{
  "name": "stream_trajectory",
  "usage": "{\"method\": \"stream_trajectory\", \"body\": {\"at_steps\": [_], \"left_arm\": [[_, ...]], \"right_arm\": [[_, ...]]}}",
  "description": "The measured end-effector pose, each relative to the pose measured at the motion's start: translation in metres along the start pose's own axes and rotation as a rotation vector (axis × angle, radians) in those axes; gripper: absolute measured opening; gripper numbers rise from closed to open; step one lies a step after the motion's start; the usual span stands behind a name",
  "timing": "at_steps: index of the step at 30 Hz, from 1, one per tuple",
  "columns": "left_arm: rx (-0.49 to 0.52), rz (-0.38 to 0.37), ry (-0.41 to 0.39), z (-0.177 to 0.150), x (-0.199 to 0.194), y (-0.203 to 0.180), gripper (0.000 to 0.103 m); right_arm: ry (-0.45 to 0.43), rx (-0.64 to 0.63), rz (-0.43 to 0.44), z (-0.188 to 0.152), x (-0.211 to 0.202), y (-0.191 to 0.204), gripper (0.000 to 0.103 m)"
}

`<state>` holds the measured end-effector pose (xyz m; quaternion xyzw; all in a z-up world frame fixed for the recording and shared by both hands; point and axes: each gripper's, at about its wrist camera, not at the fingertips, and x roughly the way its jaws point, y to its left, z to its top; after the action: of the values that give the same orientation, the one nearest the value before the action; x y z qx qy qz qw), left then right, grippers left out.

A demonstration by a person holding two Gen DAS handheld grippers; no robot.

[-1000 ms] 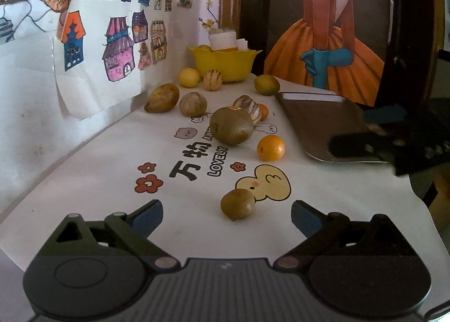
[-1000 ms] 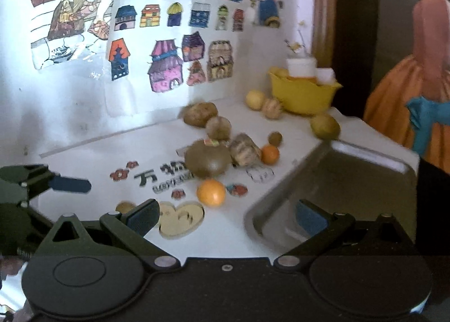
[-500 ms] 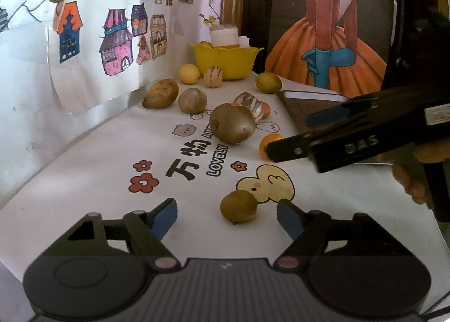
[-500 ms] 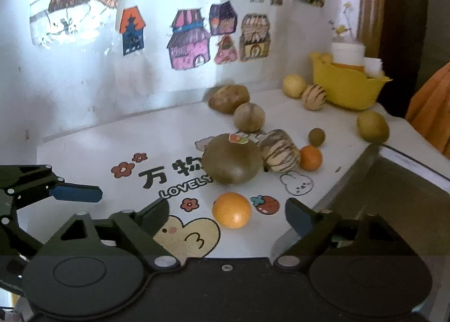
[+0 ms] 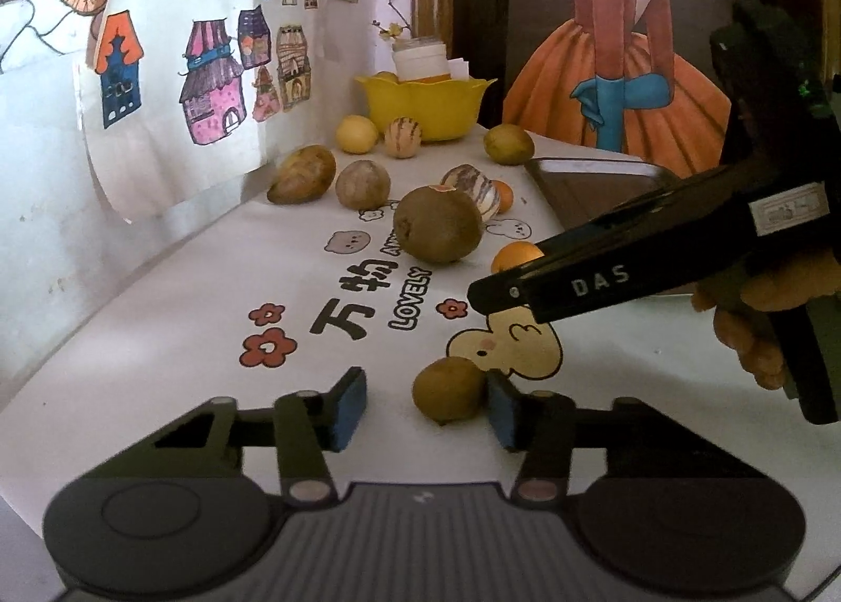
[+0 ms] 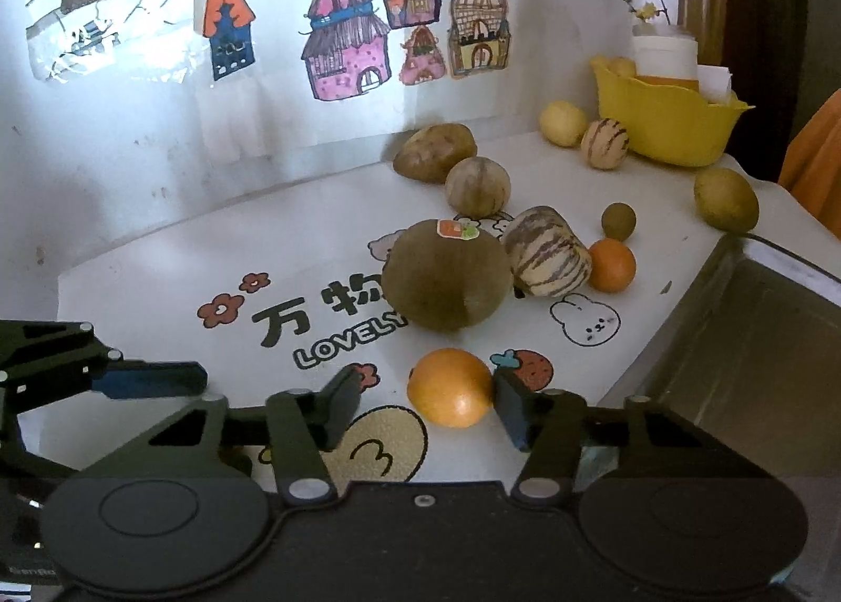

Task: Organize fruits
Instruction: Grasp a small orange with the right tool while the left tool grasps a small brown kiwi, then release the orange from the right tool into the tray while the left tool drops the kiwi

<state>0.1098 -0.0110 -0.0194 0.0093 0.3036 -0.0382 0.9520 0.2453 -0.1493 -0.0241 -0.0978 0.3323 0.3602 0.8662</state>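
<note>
Children's drawings of houses cover the wall behind a white printed table mat (image 5: 157, 339). On it the left gripper (image 5: 426, 402) has been closing its jaws round a small brownish-green fruit (image 5: 448, 390); the right-hand pad touches it, the other pad still stands apart, so it is not yet clamped. The right gripper (image 6: 423, 405) has likewise been closing on an orange (image 6: 451, 386), one pad against its side, the other clear of it. In the left view that orange is mostly hidden behind the right gripper's finger (only a sliver shows). Both fruits are roundish, with no clear long axis. Beyond sit a big brown round fruit (image 6: 444, 281) with a sticker on top, a striped fruit (image 6: 549, 260) and a yellow bowl (image 6: 667, 129). A metal tray (image 6: 746, 365) is cut off at the right edge.
</note>
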Motion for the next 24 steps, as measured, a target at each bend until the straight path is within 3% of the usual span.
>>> {"method": "stream_trajectory", "body": {"at_steps": [7,16,24], "left_arm": [[0.018,-0.023,0.004,0.002,0.001,-0.006,0.032],[-0.003,-0.074,0.030,0.006,-0.001,-0.006,0.031],[-0.023,-0.134,0.056,0.025,0.008,-0.005,0.031]], "right_arm": [[-0.009,0.018,-0.032,-0.003,-0.002,-0.005,0.037],[-0.009,0.074,0.005,-0.014,-0.020,-0.010,0.037],[-0.058,0.167,0.002,-0.014,-0.073,-0.040,0.037]]}}
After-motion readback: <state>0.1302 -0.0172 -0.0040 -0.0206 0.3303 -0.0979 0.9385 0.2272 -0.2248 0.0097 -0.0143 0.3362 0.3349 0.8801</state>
